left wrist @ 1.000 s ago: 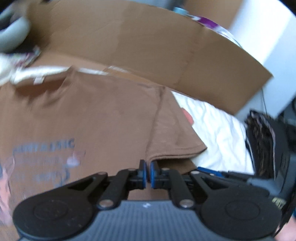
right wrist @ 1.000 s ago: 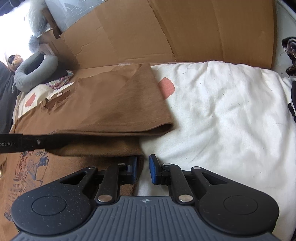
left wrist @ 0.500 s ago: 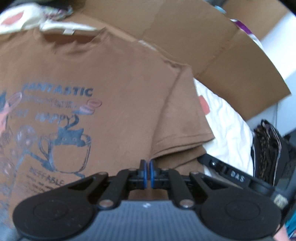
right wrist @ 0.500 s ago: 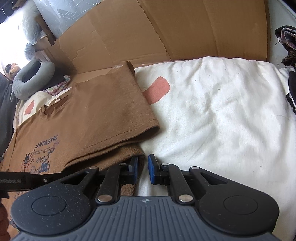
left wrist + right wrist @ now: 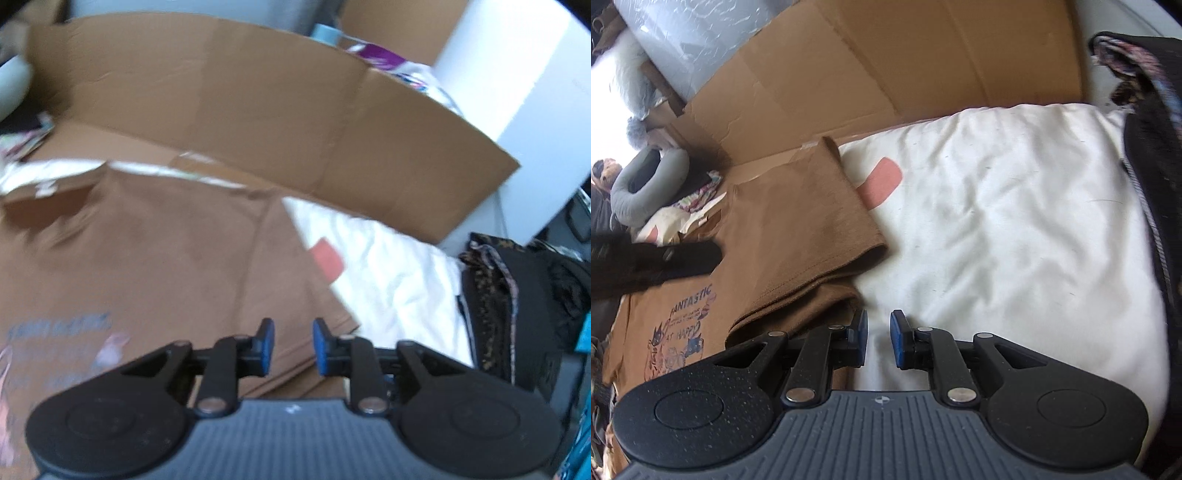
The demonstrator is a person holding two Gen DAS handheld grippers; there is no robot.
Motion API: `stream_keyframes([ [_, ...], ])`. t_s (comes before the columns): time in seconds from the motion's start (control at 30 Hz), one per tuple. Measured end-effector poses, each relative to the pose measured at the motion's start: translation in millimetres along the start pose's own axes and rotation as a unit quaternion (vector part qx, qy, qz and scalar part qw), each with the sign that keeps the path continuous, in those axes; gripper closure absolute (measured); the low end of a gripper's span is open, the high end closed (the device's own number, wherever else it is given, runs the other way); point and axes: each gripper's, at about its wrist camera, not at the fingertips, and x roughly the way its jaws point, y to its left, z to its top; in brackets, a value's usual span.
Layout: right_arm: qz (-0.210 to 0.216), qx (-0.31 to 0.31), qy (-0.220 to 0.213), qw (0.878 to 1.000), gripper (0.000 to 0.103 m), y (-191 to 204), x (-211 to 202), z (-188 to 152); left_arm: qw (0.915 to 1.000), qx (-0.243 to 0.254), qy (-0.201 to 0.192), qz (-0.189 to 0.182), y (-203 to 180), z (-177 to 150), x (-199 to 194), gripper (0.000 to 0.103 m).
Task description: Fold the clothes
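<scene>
The brown T-shirt is lying flat on the white bedding, print side up, its sleeve folded in over the body. In the left wrist view it is filling the left and centre of the frame, and the folded sleeve edge is lying just beyond and below the left gripper, whose jaws are opening with nothing pinched between them. In the right wrist view the shirt is occupying the left half; the right gripper is hovering at its lower right edge over bare bedding, jaws opening slightly, empty. Cardboard is standing behind.
</scene>
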Motion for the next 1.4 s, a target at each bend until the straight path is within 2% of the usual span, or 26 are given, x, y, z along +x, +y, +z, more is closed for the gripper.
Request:
stream_keyframes([
  [0.17, 0.000, 0.003, -0.008, 1.000, 0.084, -4, -13, -1, 0.9989, 0.040, 0.006, -0.022, -25, 10, 23, 0.078],
  [0.27, 0.003, 0.005, -0.009, 1.000, 0.084, -5, -18, -2, 0.9981, 0.055, 0.012, -0.026, -37, 11, 38, 0.072],
  [0.43, -0.002, 0.007, -0.006, 1.000, 0.084, -8, -25, -5, 0.9966, 0.071, 0.023, -0.036, -50, 7, 57, 0.070],
  [0.6, -0.009, 0.015, -0.001, 1.000, 0.084, -12, -29, -10, 0.9948, 0.088, 0.033, -0.041, -54, -1, 74, 0.065],
  [0.7, -0.011, 0.014, 0.005, 1.000, 0.084, -13, -31, -11, 0.9930, 0.102, 0.043, -0.043, -53, -6, 88, 0.058],
  [0.83, -0.019, 0.015, 0.004, 1.000, 0.084, -14, -32, -10, 0.9907, 0.116, 0.058, -0.041, -47, -11, 105, 0.058],
  [0.9, -0.020, 0.012, 0.006, 1.000, 0.084, -13, -32, -10, 0.9911, 0.114, 0.052, -0.043, -43, -12, 106, 0.061],
  [0.97, -0.023, 0.007, 0.006, 1.000, 0.084, -10, -32, -10, 0.9925, 0.106, 0.048, -0.038, -38, -13, 106, 0.081],
  [1.03, -0.024, 0.008, 0.005, 1.000, 0.085, -9, -31, -9, 0.9935, 0.099, 0.047, -0.031, -32, -12, 106, 0.094],
  [1.13, -0.025, 0.009, 0.001, 1.000, 0.084, -6, -29, -5, 0.9936, 0.090, 0.053, -0.042, -24, -6, 102, 0.100],
  [1.4, -0.020, -0.007, -0.018, 1.000, 0.084, 15, -31, 10, 0.9954, 0.060, 0.026, -0.070, -2, 16, 50, 0.100],
])
